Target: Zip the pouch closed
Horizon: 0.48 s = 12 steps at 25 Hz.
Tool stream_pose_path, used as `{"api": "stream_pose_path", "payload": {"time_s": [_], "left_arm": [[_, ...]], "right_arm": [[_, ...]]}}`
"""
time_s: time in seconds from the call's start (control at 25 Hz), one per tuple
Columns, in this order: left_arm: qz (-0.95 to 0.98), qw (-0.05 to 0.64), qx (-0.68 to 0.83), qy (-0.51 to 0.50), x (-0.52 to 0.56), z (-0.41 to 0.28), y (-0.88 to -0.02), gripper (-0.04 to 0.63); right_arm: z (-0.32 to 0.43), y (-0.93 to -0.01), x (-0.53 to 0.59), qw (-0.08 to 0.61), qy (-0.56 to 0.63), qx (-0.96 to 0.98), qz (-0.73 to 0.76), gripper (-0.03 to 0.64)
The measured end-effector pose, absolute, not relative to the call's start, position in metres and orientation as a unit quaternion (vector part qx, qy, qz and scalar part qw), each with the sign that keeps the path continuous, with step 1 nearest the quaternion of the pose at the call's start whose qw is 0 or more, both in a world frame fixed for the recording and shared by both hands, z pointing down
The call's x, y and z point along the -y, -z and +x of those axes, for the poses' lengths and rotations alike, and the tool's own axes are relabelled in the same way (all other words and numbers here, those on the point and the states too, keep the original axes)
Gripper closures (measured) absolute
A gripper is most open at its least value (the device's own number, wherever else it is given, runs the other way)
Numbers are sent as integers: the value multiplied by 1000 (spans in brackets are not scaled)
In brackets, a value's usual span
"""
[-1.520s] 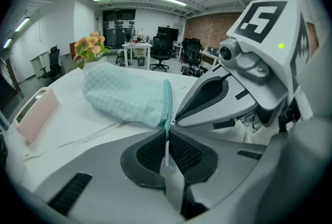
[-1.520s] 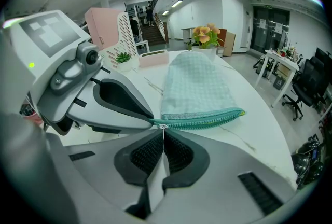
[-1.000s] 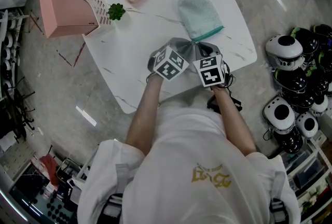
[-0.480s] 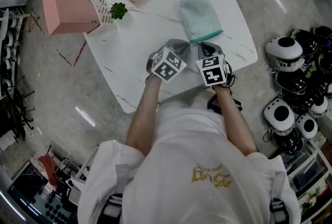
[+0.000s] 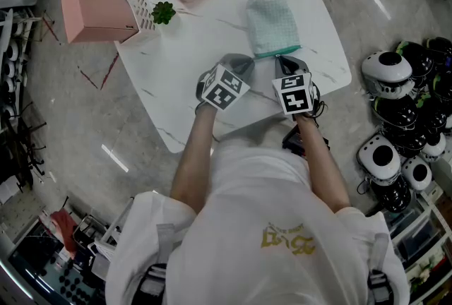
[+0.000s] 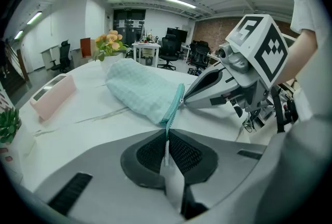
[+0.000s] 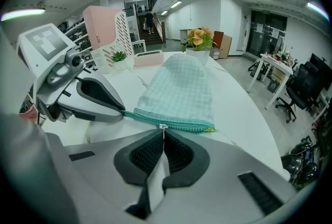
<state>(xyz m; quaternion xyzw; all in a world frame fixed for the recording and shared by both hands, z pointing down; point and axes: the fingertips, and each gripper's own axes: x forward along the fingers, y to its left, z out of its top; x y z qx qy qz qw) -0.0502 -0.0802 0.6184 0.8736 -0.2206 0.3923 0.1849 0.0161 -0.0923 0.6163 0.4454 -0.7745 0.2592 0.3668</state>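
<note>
While the pouch [image 5: 272, 22] is lying flat on the white desk [image 5: 205, 42] with its zippered edge facing the person, both tools are gripping it. The left gripper [image 6: 167, 134] is clenching its fingers [image 6: 148, 151] on the teal zipper tape [image 6: 171, 116] at the pouch's left corner. The right gripper [image 7: 163, 134] is pinching the small zip pull [image 7: 163, 126] partway along the zipper [image 7: 181, 124], its fingers pressed together around the tab.

Judging by the checked cloth, the pouch is looking light, soft and limp, so it is probably going to bunch up or slide across the smooth desk rather than resist a tug. That is making the corner grip the anchor, holding the tape taut against the pull's travel. The tab is looking tiny and thin, likely slippery, so a firm pinch near its base is seeming the safest hold. Nothing here is appearing fragile, though a skewed pull is risking fabric snagging in the teeth. How much of the zipper is closed I cannot tell.
</note>
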Motion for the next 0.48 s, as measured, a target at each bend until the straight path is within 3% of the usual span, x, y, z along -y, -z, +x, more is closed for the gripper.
{"api": "stream_pose_path", "payload": {"time_s": [0.48], "left_arm": [[871,190,231,-390,83,-62,-618,558]], "right_arm": [[27,-618,95,372,-260,767,453,600]]}}
